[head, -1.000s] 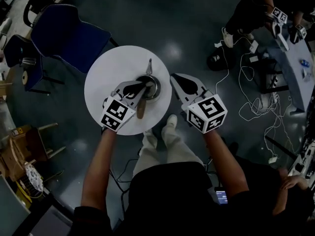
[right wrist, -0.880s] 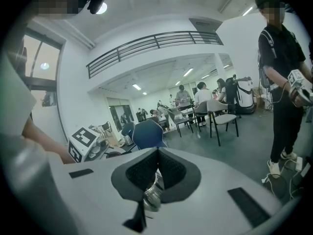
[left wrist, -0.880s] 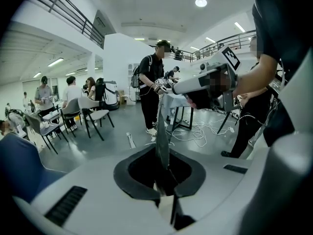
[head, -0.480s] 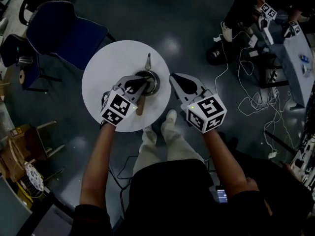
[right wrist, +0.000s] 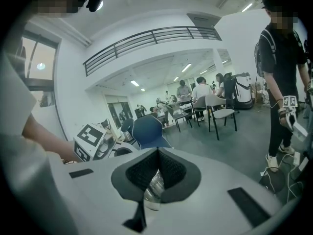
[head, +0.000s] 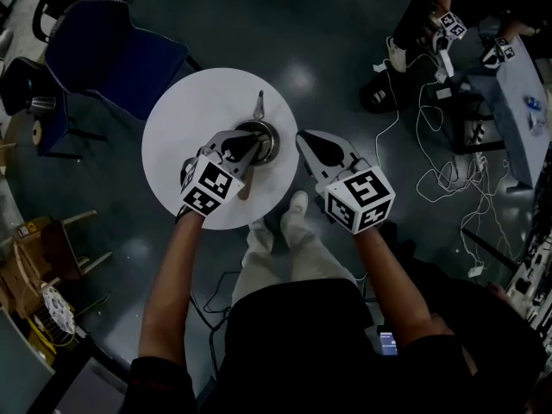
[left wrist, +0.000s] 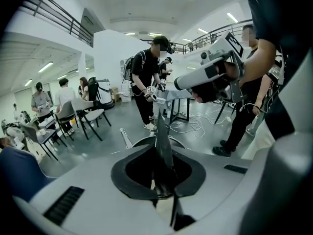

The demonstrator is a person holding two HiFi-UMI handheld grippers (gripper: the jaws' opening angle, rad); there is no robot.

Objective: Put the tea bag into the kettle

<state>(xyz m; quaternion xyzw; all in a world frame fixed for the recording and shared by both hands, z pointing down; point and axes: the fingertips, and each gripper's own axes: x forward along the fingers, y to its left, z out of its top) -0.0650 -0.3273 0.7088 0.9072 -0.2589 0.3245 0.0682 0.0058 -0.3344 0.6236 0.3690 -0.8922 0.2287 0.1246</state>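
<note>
A steel kettle (head: 269,143) with a thin spout (head: 260,107) stands near the middle of the round white table (head: 185,119). My left gripper (head: 250,147) reaches over its near rim. In the left gripper view the left gripper (left wrist: 164,153) is shut on a thin dark flat tea bag (left wrist: 160,129) that stands upright, with the kettle's rim (left wrist: 139,142) just behind. My right gripper (head: 309,141) hangs off the table's right edge, apart from the kettle. In its own view the right gripper (right wrist: 157,152) is shut, with a small shiny silvery thing (right wrist: 152,187) in the hollow behind the tips.
A blue chair (head: 112,59) stands at the table's far left. Cables (head: 440,171) lie on the floor to the right. Another person with grippers (head: 444,28) works at a desk at the upper right. Chairs and people fill the hall behind.
My left gripper has edged a little forward over the kettle. The right gripper has barely moved.
</note>
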